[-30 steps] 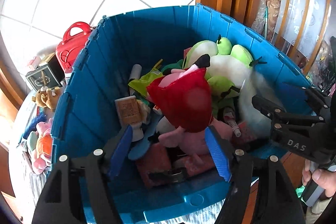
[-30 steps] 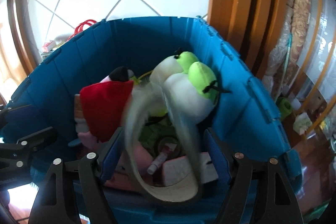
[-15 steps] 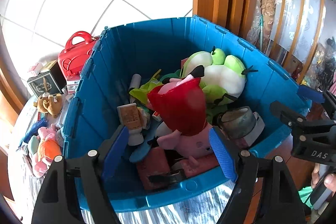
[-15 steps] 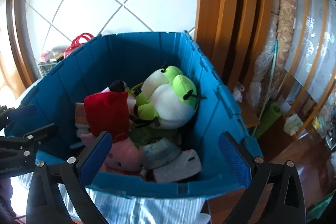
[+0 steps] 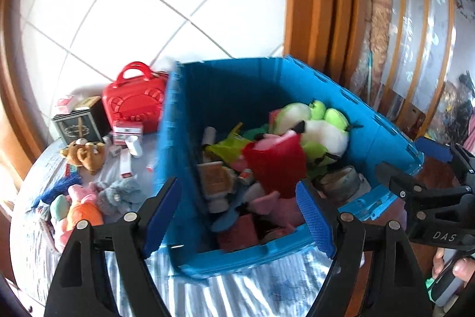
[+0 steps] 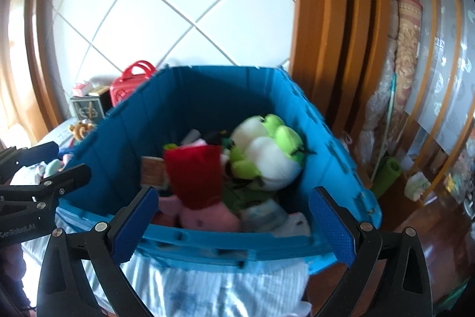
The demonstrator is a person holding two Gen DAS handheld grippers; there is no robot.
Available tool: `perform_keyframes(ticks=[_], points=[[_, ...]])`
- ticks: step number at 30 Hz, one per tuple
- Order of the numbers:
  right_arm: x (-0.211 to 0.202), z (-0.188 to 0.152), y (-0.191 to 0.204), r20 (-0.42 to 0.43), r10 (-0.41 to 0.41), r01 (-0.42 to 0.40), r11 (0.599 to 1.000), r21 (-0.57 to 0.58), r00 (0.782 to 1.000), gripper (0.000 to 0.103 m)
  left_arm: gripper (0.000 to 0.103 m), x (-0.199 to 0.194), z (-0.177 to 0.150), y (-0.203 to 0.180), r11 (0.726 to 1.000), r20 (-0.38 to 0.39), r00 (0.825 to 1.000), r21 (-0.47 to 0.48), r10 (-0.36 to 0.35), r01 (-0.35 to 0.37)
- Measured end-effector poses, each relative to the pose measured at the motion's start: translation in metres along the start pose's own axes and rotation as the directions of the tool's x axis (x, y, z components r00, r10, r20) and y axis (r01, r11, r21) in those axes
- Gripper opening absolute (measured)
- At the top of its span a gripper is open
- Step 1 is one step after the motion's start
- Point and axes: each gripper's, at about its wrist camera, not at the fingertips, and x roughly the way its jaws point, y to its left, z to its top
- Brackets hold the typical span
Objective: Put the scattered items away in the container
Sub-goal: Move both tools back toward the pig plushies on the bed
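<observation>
While both of my tools hang in front of the blue crate (image 5: pixel 383 132), I see the jaws of the left gripper (image 5: pixel 239 213) spread wide with nothing between them, and the jaws of the right gripper (image 6: pixel 234 225) just as wide and bare. Straight ahead of both sets of jaws, the crate stands on a striped cloth (image 5: pixel 252 290) covering the surface, already piled with soft toys: a green and white frog plush (image 6: pixel 267 153) toward the far right wall, a red plush (image 5: pixel 276 165) in the middle, a pink plush (image 6: pixel 204 216) near the front wall. Left of the left jaws and outside the crate, scattered items lie on the cloth: a grey plush (image 5: pixel 118 195), a pink and orange plush (image 5: pixel 77 213), a brown bear (image 5: pixel 84 153), a red toy case (image 5: pixel 133 103) and a dark tin (image 5: pixel 78 127) farther back. Details inside the crate are blurred.
</observation>
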Motion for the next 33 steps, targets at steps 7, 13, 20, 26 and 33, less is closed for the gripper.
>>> perform_keyframes(ticks=[7, 13, 20, 26, 33], points=[[-0.015, 0.012, 0.084, 0.07, 0.093, -0.089, 0.994, -0.062, 0.993, 0.103, 0.1, -0.039, -0.019, 0.095, 0.992, 0.077, 0.992, -0.089, 0.098, -0.092], [-0.003, 0.014, 0.187, 0.074, 0.208, -0.201, 0.974, -0.101, 0.975, 0.103, 0.1, -0.059, -0.051, 0.2, 0.971, 0.047, 0.981, -0.162, 0.187, -0.177], [0.032, 0.0, 0.306, -0.011, 0.323, -0.323, 0.941, -0.097, 0.946, 0.103, 0.1, -0.061, -0.098, 0.328, 0.919, -0.07, 0.946, -0.226, 0.315, -0.323], [0.084, -0.019, 0.368, -0.183, 0.378, -0.397, 0.914, -0.08, 0.907, 0.103, 0.1, -0.04, -0.128, 0.402, 0.865, -0.224, 0.909, -0.296, 0.35, -0.406], [0.149, -0.026, 0.391, -0.292, 0.411, -0.446, 0.893, -0.059, 0.864, 0.103, 0.1, -0.008, -0.147, 0.44, 0.808, -0.332, 0.858, -0.323, 0.391, -0.493]])
